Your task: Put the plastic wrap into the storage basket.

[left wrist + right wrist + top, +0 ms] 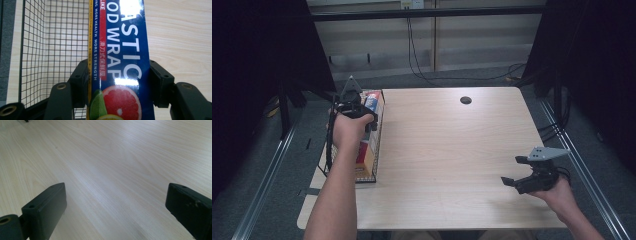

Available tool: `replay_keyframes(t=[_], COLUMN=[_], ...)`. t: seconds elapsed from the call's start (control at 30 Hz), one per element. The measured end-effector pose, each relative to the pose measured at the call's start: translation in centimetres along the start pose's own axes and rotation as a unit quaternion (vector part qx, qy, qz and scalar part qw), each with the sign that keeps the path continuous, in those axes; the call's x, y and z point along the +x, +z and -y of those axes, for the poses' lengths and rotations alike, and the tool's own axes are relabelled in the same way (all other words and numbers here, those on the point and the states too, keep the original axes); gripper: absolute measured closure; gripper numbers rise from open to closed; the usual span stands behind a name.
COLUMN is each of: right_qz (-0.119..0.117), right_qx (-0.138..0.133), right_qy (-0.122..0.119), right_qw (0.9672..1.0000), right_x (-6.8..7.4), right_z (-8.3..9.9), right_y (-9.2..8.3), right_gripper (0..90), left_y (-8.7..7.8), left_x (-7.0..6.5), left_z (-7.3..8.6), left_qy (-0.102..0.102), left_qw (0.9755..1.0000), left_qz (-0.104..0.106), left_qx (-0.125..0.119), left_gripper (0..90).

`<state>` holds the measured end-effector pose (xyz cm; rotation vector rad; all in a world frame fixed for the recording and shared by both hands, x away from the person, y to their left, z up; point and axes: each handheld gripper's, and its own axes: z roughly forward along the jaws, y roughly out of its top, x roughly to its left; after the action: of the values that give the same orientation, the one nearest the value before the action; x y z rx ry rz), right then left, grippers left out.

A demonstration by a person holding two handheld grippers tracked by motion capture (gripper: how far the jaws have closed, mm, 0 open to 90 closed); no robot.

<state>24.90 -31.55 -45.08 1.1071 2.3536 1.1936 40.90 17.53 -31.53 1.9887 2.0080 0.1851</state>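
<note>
A: Fig. legend, left to right. Far left edge of table (447,150): wire basket (35,50), long side running near-to-far. Left gripper (354,107) sits over its far end, held from above by the left hand (347,131).

B: Holding what?

A: Plastic wrap box (120,62), blue w/ citrus print. In the left gripper view both jaws press the box's two long sides, i.e. pinched firmly, no gap. The box stands over the basket's right wall, bare tabletop to its right.

B: Progress?

A: Judged approx. mid-task. Done: box gripped. Whether it is lifted clear of the mesh floor, can't tell. Left to do: carry it across and set it down, prob. on open tabletop, centre or right. More boxes (364,157) lie at the basket's near end in the high view, so further picks seem likely.

B: Centre of table?

A: Bare wood; small dark round hole (465,100) toward the far edge.

B: Right side?

A: Right gripper (524,181), near right corner, in the right hand (559,192), well apart from basket. Jaws spread wide, nothing between them; the right gripper view has plain tabletop under them. Reads as idle, waiting.
</note>
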Motion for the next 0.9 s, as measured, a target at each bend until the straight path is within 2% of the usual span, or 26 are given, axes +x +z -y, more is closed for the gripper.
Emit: replay_keyframes(t=[0.03, 0.13, 0.2, 0.23, 0.3, 0.37, 0.43, 0.47, 0.53, 0.63, 0.67, 0.77, 0.8, 0.83, 0.87, 0.9], right_qz=[0.000, 0.001, 0.000, 0.001, 0.000, 0.000, -0.002, -0.002, -0.001, -0.001, 0.000, -0.002, -0.002, 0.000, 0.000, 0.001], right_qx=[0.000, 0.001, 0.001, 0.001, 0.000, 0.000, -0.001, -0.001, -0.001, 0.001, 0.001, 0.002, 0.001, 0.001, 0.000, 0.000], right_qy=[-0.001, -0.001, -0.001, -0.002, -0.001, -0.001, -0.003, -0.003, -0.003, -0.001, -0.003, -0.003, -0.002, -0.003, -0.003, -0.002], right_qw=[1.0000, 1.0000, 1.0000, 1.0000, 1.0000, 1.0000, 1.0000, 1.0000, 1.0000, 1.0000, 1.0000, 1.0000, 1.0000, 1.0000, 1.0000, 1.0000], right_x=[0.0, 0.0, 0.1, 0.1, 0.1, 0.1, 0.1, 0.1, 0.1, 0.2, 0.1, 0.2, 0.2, 0.2, 0.2, 0.2], right_z=[0.0, 0.0, 0.0, 0.0, 0.0, 0.0, 0.0, -0.1, -0.1, -0.1, -0.1, -0.1, -0.1, -0.1, -0.1, -0.1], right_y=[0.0, 0.1, 0.1, 0.1, 0.1, 0.1, 0.2, 0.2, 0.2, 0.3, 0.3, 0.3, 0.3, 0.3, 0.3, 0.3], right_gripper=[3.5, 3.5, 3.5, 3.5, 3.5, 3.5, 3.5, 3.5, 3.5, 3.5, 3.5, 3.5, 3.5, 3.5, 3.5, 3.5], left_y=[0.0, 0.0, 0.0, 0.0, 0.1, 0.1, 0.2, 0.2, 0.4, 0.5, 0.6, 0.7, 0.7, 0.7, 0.8, 0.9], left_x=[0.2, 0.4, 0.7, 0.7, 0.9, 1.2, 1.3, 1.5, 1.7, 2.0, 2.0, 2.3, 2.3, 2.5, 2.5, 2.6], left_z=[0.0, 0.1, 0.0, 0.1, 0.1, 0.1, 0.1, 0.1, 0.2, 0.2, 0.2, 0.2, 0.2, 0.2, 0.2, 0.2], left_qy=[0.006, -0.003, 0.002, -0.005, -0.006, 0.000, -0.013, -0.008, -0.013, -0.011, -0.018, -0.011, -0.017, -0.011, -0.018, -0.013], left_qw=[1.0000, 1.0000, 1.0000, 1.0000, 1.0000, 1.0000, 0.9999, 1.0000, 0.9999, 0.9999, 0.9998, 0.9999, 0.9998, 0.9998, 0.9998, 0.9998], left_qz=[-0.004, -0.004, -0.003, -0.001, -0.005, -0.007, -0.006, -0.006, -0.008, -0.009, -0.011, -0.011, -0.011, -0.013, -0.012, -0.013], left_qx=[0.001, 0.000, 0.001, -0.003, -0.003, -0.001, -0.005, -0.001, -0.005, -0.003, -0.004, -0.002, -0.005, -0.002, -0.002, -0.003], left_gripper=[43.5, 43.5, 43.5, 43.5, 43.5, 43.5, 43.5, 43.5, 43.5, 43.5, 43.5, 43.5, 43.5, 43.5, 43.5, 43.5])
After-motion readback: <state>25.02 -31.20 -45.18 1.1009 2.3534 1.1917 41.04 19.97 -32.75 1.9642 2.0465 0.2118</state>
